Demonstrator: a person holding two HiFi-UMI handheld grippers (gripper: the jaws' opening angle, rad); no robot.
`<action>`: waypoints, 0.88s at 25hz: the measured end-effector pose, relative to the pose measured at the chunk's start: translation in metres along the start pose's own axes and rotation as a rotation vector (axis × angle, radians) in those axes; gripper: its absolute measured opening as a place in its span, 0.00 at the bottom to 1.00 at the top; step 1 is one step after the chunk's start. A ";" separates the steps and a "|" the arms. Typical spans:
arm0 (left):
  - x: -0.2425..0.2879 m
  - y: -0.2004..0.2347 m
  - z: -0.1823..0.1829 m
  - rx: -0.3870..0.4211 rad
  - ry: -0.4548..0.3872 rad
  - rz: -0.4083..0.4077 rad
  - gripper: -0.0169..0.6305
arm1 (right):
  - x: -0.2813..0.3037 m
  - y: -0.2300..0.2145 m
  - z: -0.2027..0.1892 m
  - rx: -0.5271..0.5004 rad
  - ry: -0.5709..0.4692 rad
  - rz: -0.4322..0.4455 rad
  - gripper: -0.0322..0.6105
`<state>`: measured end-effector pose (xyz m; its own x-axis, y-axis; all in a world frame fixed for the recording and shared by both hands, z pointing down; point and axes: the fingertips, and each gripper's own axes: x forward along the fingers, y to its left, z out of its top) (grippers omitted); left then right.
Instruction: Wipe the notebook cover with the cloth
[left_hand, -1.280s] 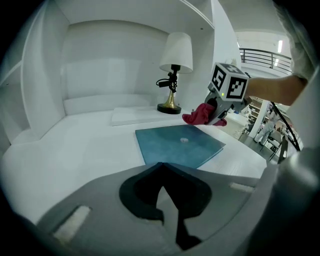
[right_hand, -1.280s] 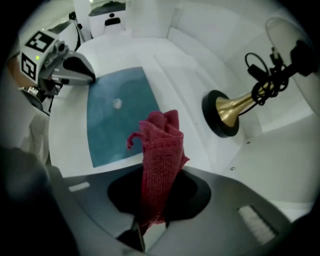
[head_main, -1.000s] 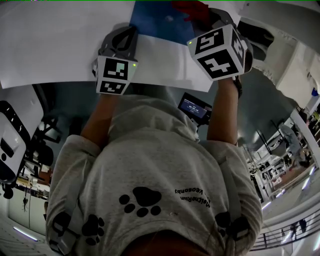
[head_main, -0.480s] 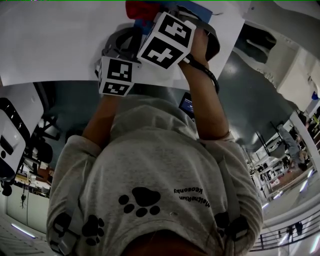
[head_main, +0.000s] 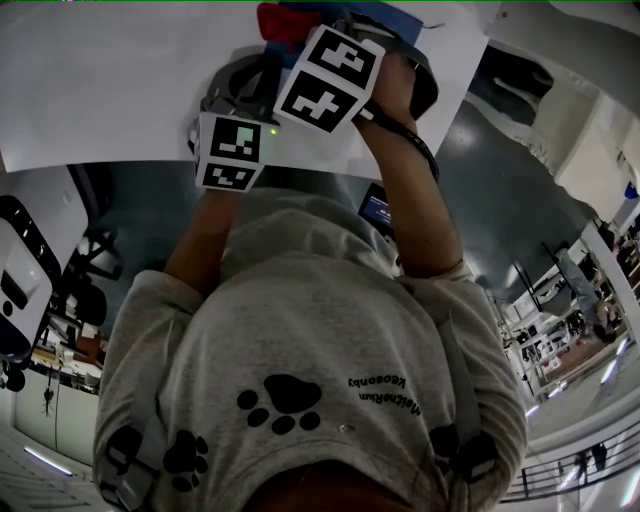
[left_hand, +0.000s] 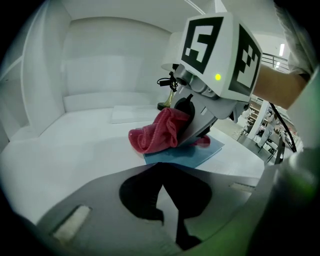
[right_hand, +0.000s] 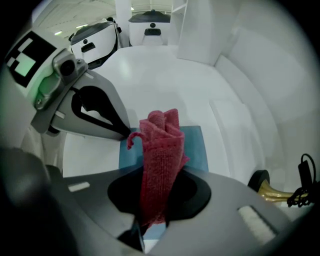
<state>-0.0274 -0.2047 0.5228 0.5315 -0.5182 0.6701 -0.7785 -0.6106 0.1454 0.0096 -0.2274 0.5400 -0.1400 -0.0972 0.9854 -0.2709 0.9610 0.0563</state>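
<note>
The cloth (right_hand: 159, 165) is soft, limp and light. The right hand-held gripper (right_hand: 150, 220) pinches one fold, and the rest bunches ahead of its jaws on the blue notebook (right_hand: 194, 145), which is thin and likely to slide on the bench (right_hand: 165, 85). The left hand-held gripper (left_hand: 167, 212), pressed together and empty, points its tip at the notebook's edge, seemingly to steady it. The right forearm angles inward.
</note>
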 end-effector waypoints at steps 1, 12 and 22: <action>0.000 0.000 0.000 0.001 -0.001 0.002 0.03 | 0.000 0.000 -0.005 0.006 0.006 0.001 0.17; -0.001 0.002 0.000 0.011 -0.007 0.018 0.03 | -0.011 0.000 -0.085 0.094 0.083 -0.007 0.17; -0.003 0.002 -0.003 0.009 -0.007 0.015 0.03 | -0.018 0.005 -0.139 0.184 0.143 -0.010 0.17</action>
<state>-0.0316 -0.2029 0.5236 0.5225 -0.5312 0.6669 -0.7830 -0.6086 0.1287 0.1434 -0.1845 0.5445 -0.0034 -0.0566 0.9984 -0.4425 0.8954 0.0492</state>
